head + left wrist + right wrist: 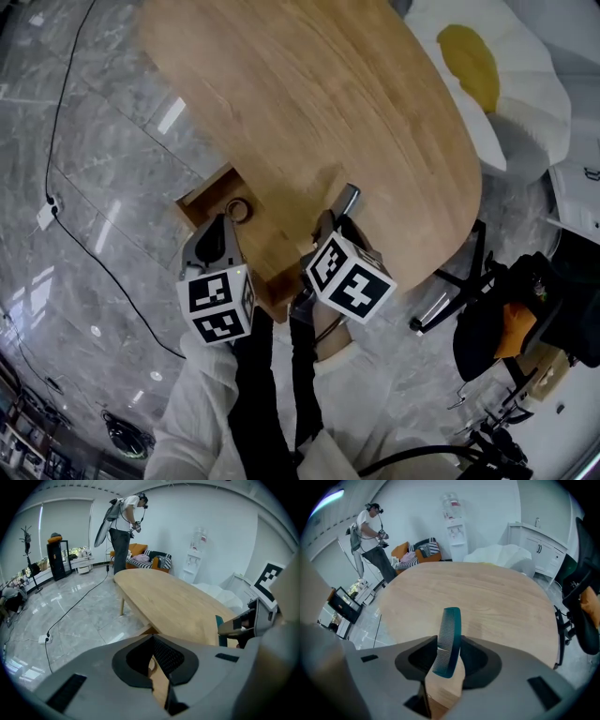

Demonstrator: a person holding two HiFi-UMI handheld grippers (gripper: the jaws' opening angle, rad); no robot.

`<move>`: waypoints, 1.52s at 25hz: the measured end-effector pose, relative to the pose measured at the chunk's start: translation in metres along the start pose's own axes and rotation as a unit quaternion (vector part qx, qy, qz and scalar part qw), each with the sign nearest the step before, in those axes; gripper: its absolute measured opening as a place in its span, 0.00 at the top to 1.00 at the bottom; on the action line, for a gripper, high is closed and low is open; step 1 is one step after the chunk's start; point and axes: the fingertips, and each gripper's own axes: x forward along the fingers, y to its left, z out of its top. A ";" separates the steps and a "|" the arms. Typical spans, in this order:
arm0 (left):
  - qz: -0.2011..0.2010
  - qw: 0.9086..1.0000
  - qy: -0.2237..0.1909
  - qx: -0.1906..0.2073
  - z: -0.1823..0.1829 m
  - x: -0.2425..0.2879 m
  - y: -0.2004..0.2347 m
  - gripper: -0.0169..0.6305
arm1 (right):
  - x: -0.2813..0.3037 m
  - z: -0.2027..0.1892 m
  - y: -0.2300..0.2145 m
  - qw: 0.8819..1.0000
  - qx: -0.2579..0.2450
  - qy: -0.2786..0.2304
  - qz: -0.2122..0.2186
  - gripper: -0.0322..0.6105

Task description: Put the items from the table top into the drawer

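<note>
Your right tongs [447, 660] are clamped on a teal comb [451, 630]. The comb stands on edge between the pads, over the near end of the wooden table [309, 103]. Your left tongs [153, 637] are together with nothing between them, just beside the open drawer [192, 208] at the table's edge. A small ring-shaped item [239, 209] lies in the drawer. Another person [124, 527] stands across the room.

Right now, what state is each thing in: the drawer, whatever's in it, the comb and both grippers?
Wooden table drawer: open.
Small dark ring: lying in the drawer.
Teal plastic comb: gripped, standing on edge.
Right gripper: shut on the comb.
Left gripper: shut, empty.
</note>
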 end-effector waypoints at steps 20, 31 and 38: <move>0.064 0.991 -0.034 -0.115 -0.077 -0.091 0.060 0.98 | -0.049 -0.084 0.067 0.980 -0.182 0.011 0.076 0.84; 0.106 0.981 -0.050 -0.157 -0.093 -0.103 0.065 0.98 | -0.048 -0.092 0.042 0.976 -0.196 0.025 0.088 0.85; 0.099 0.982 -0.054 -0.151 -0.085 -0.110 0.053 0.98 | -0.056 -0.083 0.048 0.978 -0.187 0.016 0.096 0.85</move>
